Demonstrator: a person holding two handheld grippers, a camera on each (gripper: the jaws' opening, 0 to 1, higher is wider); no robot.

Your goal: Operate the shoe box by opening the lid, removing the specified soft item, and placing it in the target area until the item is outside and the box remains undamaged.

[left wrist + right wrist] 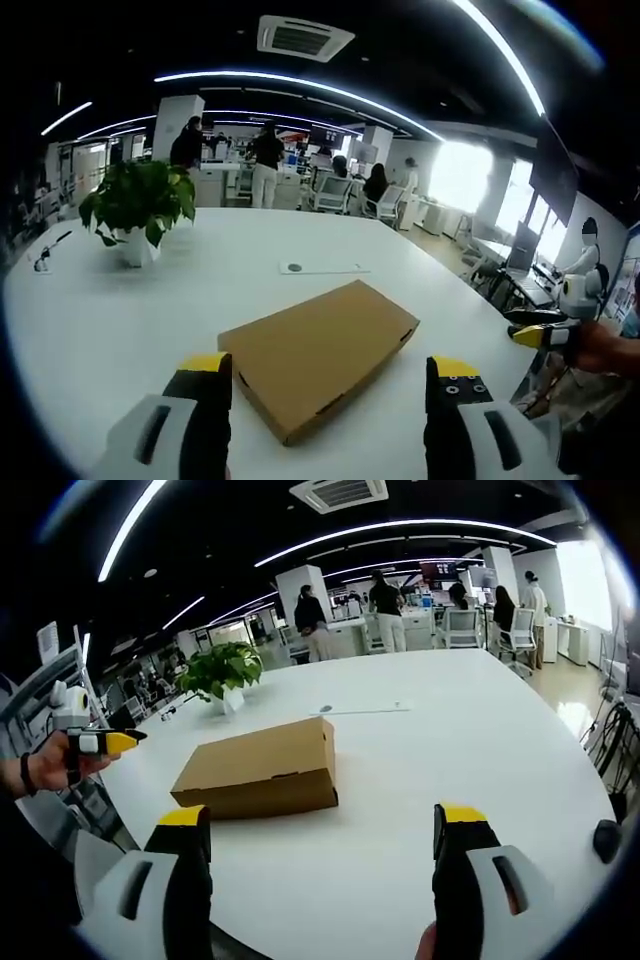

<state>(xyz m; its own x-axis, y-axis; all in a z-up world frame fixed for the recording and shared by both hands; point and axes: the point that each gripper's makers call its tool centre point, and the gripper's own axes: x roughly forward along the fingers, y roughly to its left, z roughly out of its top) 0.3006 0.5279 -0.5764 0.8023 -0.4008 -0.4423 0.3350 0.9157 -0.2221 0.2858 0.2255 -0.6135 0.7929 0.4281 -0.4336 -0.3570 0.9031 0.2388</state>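
On the white counter (120, 320) lies the flat brown cardboard shoe box (318, 355), lid down and unmarked. Left tongs (330, 385) and right tongs (325, 845) hover spread and empty, short of it. Opening hasn't begun; next, I judge, catch the lid's edge and lift gently.
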